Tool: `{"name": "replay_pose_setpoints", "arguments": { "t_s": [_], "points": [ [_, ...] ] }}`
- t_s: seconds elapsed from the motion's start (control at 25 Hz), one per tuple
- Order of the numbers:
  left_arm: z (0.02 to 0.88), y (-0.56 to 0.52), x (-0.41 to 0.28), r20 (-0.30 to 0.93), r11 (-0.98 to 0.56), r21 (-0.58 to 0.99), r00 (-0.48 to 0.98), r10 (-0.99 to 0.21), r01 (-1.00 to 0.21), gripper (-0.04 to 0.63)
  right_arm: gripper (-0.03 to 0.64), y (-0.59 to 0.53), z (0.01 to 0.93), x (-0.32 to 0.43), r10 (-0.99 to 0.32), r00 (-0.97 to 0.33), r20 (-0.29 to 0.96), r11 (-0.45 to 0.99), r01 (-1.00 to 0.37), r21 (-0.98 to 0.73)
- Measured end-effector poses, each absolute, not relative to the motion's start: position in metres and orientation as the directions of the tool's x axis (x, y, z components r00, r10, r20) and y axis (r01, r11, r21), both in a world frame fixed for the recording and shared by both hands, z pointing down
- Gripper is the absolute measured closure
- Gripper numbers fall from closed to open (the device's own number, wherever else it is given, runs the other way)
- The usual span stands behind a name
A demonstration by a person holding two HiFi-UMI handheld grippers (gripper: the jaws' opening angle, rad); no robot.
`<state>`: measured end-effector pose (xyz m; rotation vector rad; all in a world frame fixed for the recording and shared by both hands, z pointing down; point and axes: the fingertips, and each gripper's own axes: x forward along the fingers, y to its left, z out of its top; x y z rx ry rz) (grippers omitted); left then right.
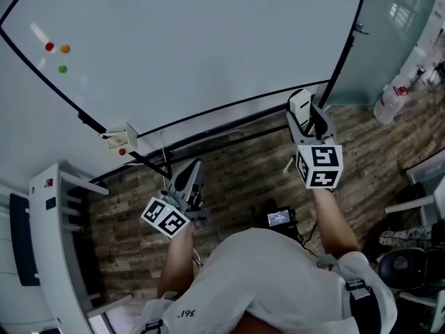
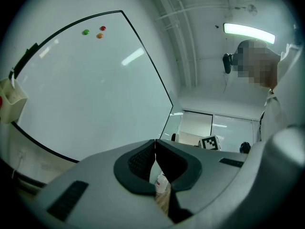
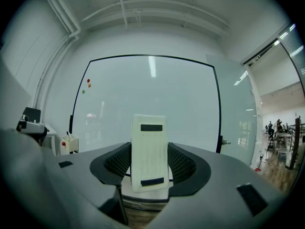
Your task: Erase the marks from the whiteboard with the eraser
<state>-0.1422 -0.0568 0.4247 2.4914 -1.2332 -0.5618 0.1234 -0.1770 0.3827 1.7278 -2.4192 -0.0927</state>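
Note:
The whiteboard [image 1: 208,40] fills the wall ahead; its surface shows no marks that I can make out, only three small round magnets [image 1: 57,53] at the upper left. My right gripper [image 1: 302,120] is shut on a white rectangular eraser [image 3: 149,151], which stands upright between the jaws, a little short of the board's lower right edge. The left gripper [image 1: 192,175] hangs lower, below the board's bottom frame, with its jaws closed tip to tip and nothing between them. In the left gripper view the whiteboard [image 2: 90,89] and its magnets [image 2: 95,31] lie to the left.
A small white marker holder [image 1: 121,139] with a red dot hangs at the board's lower left corner. A white shelf unit [image 1: 52,242] stands at left. Frosted glass wall [image 1: 389,33] and a plastic bottle [image 1: 391,103] are at right. The floor is wood plank.

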Motion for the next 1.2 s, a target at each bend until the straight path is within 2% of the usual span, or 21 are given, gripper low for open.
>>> {"name": "replay_pose_setpoints", "arguments": {
  "t_s": [0.2, 0.68, 1.2],
  "points": [
    [0.43, -0.036, -0.144, -0.206, -0.593, 0.435, 0.566, -0.798, -0.678, 0.589, 0.365, -0.152, 0.387, 0.123, -0.938, -0.335, 0.09, 0.342, -0.937, 0.075],
    [0.438, 0.011, -0.139, -0.215, -0.612, 0.462, 0.588, -0.779, -0.642, 0.589, 0.365, -0.085, 0.394, 0.139, -0.936, -0.338, 0.094, 0.342, -0.94, 0.022],
    [0.435, 0.007, -0.109, -0.188, -0.578, 0.47, 0.564, -0.804, -0.668, 0.589, 0.365, -0.091, 0.401, 0.168, -0.909, -0.397, 0.129, 0.402, -0.915, 0.015]
  ]
}}
